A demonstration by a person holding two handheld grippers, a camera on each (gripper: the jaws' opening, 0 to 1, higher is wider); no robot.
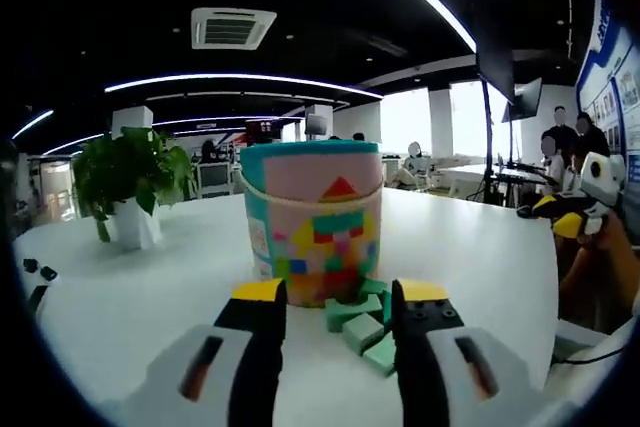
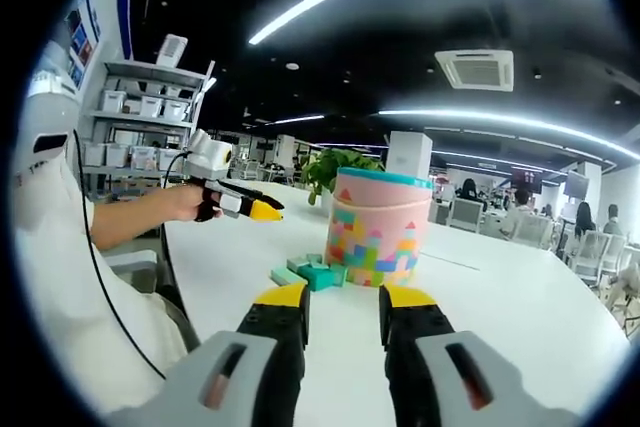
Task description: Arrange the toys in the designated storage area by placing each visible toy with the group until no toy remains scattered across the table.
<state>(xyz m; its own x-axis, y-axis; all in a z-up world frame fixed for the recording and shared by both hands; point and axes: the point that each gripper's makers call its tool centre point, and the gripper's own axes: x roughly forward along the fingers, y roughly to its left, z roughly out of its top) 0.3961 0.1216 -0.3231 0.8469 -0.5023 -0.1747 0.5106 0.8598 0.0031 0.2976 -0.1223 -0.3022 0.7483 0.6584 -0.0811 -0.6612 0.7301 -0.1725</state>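
Looking along the left gripper (image 1: 338,299), the left gripper view finds its yellow-tipped jaws spread apart and grasping nothing, low over the white table (image 1: 150,277). Between and just beyond the tips lies a small cluster of green blocks (image 1: 360,322), resting against the foot of a pink-and-teal toy bucket (image 1: 313,219) printed with coloured bricks. A potted plant (image 1: 130,182) stands well apart on the table's far side, and the other gripper shows at the view's right edge. The risk here is a judgement: jaws closing this near the bucket could shove it or scatter the blocks rather than lift one.

From the right gripper (image 2: 342,299), the right gripper view shows jaws likewise parted and empty, aimed at the same bucket (image 2: 378,229) with the green blocks (image 2: 312,274) piled at its base. A person's hand carries the left gripper (image 2: 268,210) above the table (image 2: 520,317), clear of the pile. Should both grippers converge on the heap together, they may collide or knock blocks off the group.
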